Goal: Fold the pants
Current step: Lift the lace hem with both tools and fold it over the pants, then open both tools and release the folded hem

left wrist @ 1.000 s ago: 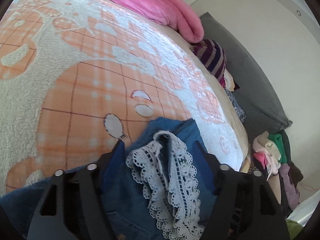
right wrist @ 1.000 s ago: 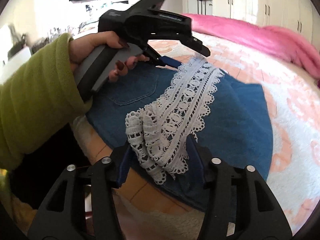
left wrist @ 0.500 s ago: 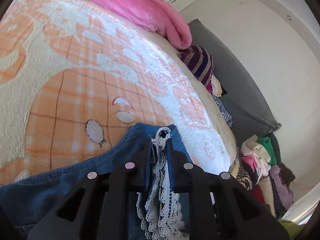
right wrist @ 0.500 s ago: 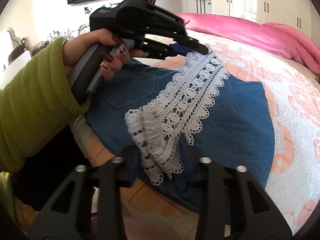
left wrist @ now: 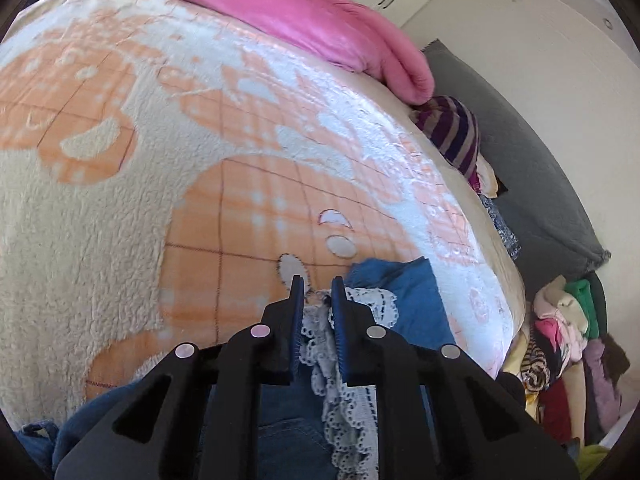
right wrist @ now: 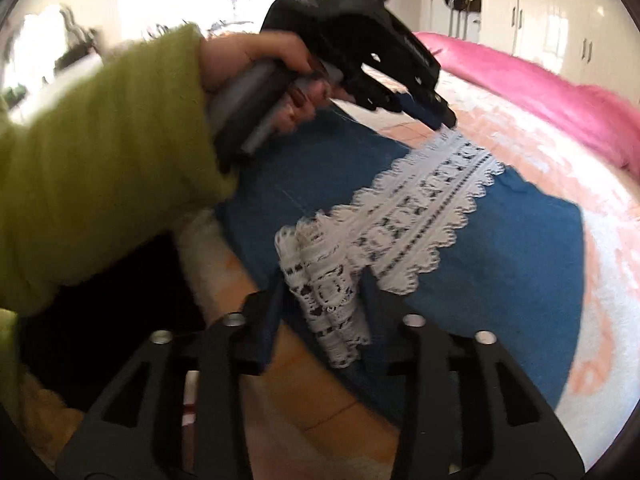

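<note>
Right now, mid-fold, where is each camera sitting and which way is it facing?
Left wrist: on the left gripper, angled down across the bed blanket toward the pink duvet; its jaws are shut on the lace trim of the denim pants.
Right wrist: on the right gripper, jaws opening around the lace, facing the green sleeve and hand holding the left gripper.
Shared: lace, pants, blanket, duvet.
</note>
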A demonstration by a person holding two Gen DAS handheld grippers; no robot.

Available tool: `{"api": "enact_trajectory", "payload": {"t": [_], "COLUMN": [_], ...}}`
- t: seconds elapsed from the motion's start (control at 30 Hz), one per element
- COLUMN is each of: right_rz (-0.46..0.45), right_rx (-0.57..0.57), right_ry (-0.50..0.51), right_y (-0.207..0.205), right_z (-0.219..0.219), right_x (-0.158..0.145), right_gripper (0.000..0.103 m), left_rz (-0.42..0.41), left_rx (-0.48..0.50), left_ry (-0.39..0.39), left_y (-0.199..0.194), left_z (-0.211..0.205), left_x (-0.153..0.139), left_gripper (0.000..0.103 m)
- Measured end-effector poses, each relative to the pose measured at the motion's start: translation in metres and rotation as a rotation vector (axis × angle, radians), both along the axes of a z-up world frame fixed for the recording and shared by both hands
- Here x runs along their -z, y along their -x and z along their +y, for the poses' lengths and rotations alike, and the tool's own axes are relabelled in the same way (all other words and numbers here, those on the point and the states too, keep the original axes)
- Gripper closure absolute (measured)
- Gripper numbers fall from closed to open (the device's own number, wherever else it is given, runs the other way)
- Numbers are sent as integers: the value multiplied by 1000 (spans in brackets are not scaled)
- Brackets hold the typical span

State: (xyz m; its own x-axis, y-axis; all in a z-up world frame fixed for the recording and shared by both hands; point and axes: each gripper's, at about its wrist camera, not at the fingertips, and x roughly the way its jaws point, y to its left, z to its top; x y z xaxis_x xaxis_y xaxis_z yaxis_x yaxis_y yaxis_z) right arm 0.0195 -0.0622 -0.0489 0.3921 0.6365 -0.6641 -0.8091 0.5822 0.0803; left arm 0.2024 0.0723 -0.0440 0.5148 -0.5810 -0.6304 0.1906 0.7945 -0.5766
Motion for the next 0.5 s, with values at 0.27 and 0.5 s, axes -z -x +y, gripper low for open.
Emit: {"api": "enact_trajectory", "payload": {"t": [0.27, 0.5], "right_rz": [37, 148], "right_rx": [114, 279], "right_ry": [-130, -27], "right_y": [-3, -30], "right_z": [-74, -100], "right_x": [-31, -14], "right_gripper": [62, 61], "left_rz": [-149, -191], "left_rx": [-5, 71], "left_ry": [-91, -156], "left_y": [50, 123], "left_z": [-7, -43], "left_x": [-34, -31], "left_gripper": [56, 56]}}
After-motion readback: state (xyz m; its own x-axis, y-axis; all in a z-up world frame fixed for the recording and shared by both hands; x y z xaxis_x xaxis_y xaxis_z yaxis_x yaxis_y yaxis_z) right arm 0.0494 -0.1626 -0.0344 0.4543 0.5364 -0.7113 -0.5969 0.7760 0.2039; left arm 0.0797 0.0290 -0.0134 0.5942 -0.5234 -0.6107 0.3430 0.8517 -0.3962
